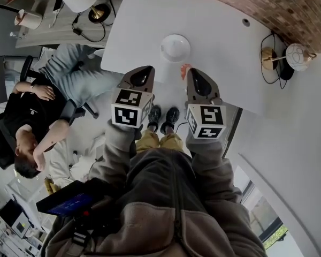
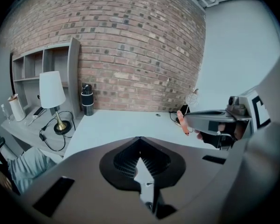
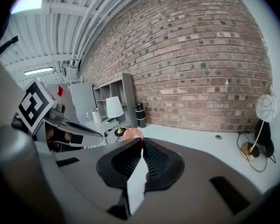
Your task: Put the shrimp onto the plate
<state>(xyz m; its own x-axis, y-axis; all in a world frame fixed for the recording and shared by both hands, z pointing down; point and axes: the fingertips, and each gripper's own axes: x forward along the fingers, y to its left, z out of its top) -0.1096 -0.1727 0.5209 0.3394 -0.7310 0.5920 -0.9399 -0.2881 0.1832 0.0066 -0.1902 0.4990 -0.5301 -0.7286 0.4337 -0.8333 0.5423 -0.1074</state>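
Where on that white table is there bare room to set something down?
Widest: the white table between the round white plate and the gold globe lamp. Also bare left of the plate, toward the black flask. Crowded: the near edge, where the left tongs and the right tongs, holding the orange shrimp, hover.

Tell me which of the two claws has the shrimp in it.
The right claw: its tips are closed on the shrimp, whose orange body pokes out past them. The left claw is shut too, but with nothing between its tips.
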